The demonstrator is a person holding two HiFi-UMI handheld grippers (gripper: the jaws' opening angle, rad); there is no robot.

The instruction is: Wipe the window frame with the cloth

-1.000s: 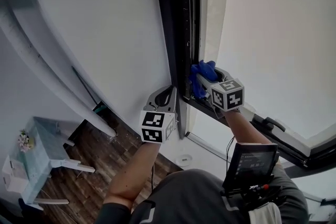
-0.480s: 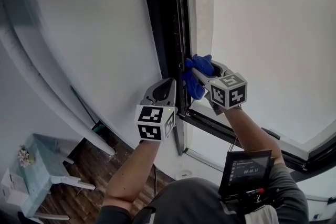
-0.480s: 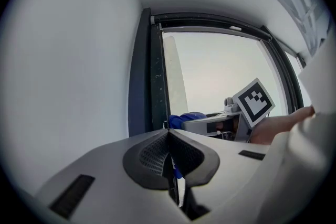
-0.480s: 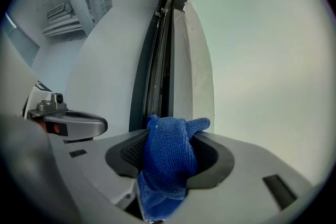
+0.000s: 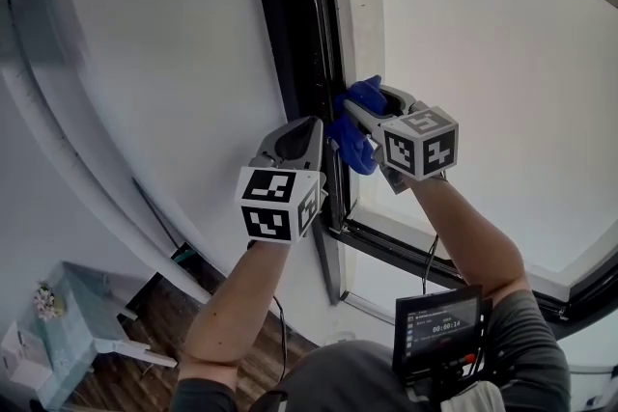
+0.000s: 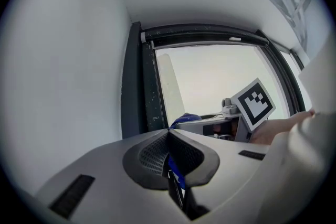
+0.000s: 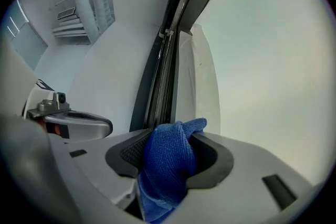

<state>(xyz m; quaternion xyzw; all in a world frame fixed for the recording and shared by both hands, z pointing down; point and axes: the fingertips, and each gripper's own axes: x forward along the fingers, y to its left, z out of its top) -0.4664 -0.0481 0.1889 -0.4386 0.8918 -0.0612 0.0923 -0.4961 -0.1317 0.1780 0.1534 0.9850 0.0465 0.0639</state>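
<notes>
Cloth (image 5: 352, 135) has climbed since a second ago: it was jammed down in the bottom corner of the window frame (image 5: 299, 43), and now it sits well up the dark upright, with the corner clear below it. So the wipe looks like it's running upward along that vertical piece.

Right gripper (image 5: 372, 111) is clamped hard on the cloth. In the right gripper view the blue bunch (image 7: 167, 170) bulges out between both pads, and the frame's channel (image 7: 168, 60) runs straight ahead of it. From the head view the cloth looks pressed against the inner edge of the upright, on the glass side. I'd call it touching, though the contact spot itself is hidden behind the fabric.

Left gripper (image 5: 307, 135) has come up too and sits just beside the frame on the wall side, roughly level with the cloth. Its jaws are pressed together with nothing between the pads. A thin blue sliver shows lower in the slot, and I can't tell what it is. It isn't touching the cloth.

Judging by the head view, a good stretch of upright above the cloth is left to do, up to the top corner (image 6: 143, 35), plus the top rail. Glass pane (image 5: 502, 63) is bright, so no idea how clean anything is.
</notes>
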